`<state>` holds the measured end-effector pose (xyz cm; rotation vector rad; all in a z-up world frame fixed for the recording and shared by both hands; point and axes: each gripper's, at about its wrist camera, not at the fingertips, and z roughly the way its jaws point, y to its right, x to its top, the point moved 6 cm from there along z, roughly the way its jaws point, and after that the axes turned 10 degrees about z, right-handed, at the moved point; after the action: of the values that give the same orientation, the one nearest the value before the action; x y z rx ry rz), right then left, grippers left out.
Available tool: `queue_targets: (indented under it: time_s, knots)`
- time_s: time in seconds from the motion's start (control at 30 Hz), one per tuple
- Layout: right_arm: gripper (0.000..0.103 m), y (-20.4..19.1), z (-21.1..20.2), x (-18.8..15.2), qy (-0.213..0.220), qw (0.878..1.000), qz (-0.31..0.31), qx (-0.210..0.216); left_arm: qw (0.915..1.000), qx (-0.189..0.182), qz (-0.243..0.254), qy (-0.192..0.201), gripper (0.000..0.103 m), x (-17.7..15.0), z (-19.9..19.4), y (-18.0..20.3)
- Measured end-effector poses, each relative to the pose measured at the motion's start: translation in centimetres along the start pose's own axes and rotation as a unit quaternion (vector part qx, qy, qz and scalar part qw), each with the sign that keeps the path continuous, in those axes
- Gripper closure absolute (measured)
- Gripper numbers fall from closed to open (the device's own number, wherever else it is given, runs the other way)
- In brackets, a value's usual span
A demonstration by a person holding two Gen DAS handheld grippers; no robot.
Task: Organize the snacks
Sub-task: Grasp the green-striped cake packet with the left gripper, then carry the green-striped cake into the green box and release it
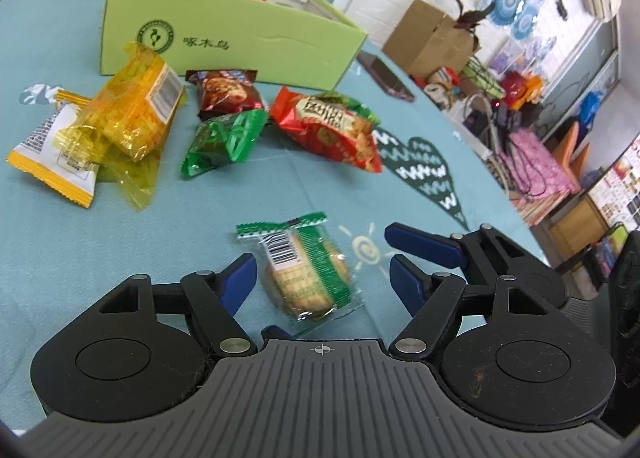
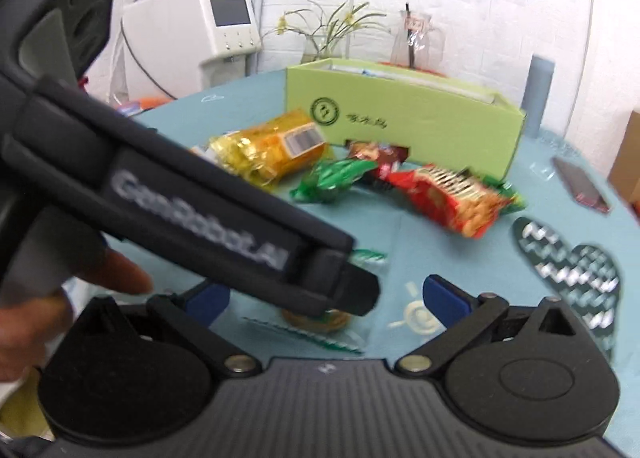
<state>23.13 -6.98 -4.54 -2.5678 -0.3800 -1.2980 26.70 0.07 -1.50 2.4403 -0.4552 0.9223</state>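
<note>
The left claw (image 1: 322, 278) stood released, its blue pads on either side of a green biscuit packet (image 1: 306, 274) lying on the near part of the table (image 1: 120, 258), without pressing it. The right claw (image 2: 324, 298) also stood released just beside it, holding nothing. The step in hand looked like picking up this packet. The next move called for clenching on it, then carrying it past the other snacks (image 1: 324, 126) to the green box (image 1: 224, 38) at the far side.
</note>
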Motion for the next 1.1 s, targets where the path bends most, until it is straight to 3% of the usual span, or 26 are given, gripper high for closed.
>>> queue_targets:
  time_s: [0.13, 0.17, 0.2, 0.37, 0.5, 0.67, 0.77, 0.87, 1.0, 1.1]
  knots:
    - [0.003, 0.1, 1.0, -1.0, -0.022, 0.999, 0.017, 0.023, 0.9999, 0.003, 0.012, -0.008, 0.046, -0.3, 0.6, 0.2]
    - [0.009, -0.1, 0.9, -1.0, -0.022, 0.999, 0.014, 0.029, 0.9997, 0.008, 0.02, -0.008, 0.05, -0.4, 0.6, 0.3]
    - [0.029, -0.3, 0.5, -0.8, -0.015, 0.999, 0.014, 0.04, 0.9994, 0.015, 0.029, -0.01, 0.072, -0.5, 0.7, 0.5]
    - [0.028, 0.5, 0.0, 0.6, -0.013, 0.997, 0.048, 0.064, 0.9997, 0.021, 0.013, 0.002, 0.076, 0.3, 0.1, 0.2]
    - [0.027, 0.2, -0.4, 2.7, 0.015, 0.997, 0.042, 0.064, 0.9996, 0.011, -0.014, 0.023, 0.075, 2.5, -0.7, -0.4]
    - [0.023, 0.6, 0.1, 7.9, 0.065, 0.996, 0.001, 0.063, 0.9969, 0.034, 0.012, 0.07, 0.075, 8.4, -2.0, -0.8]
    - [0.022, 1.3, 2.8, 13.2, 0.097, 0.993, -0.025, 0.064, 0.9904, 0.069, 0.045, 0.111, 0.075, 13.6, -2.0, -1.8]
    - [0.022, 2.7, 6.8, 17.7, 0.094, 0.992, -0.026, 0.085, 0.9846, 0.098, 0.052, 0.135, 0.075, 17.9, -1.0, -4.2]
    - [0.023, 3.2, 13.0, 21.9, 0.047, 0.992, -0.02, 0.114, 0.9808, 0.125, 0.038, 0.145, 0.076, 21.9, 1.2, -8.7]
    - [0.023, 2.1, 17.0, 23.0, 0.01, 0.991, -0.031, 0.131, 0.9804, 0.145, 0.024, 0.132, 0.078, 23.2, 3.0, -12.4]
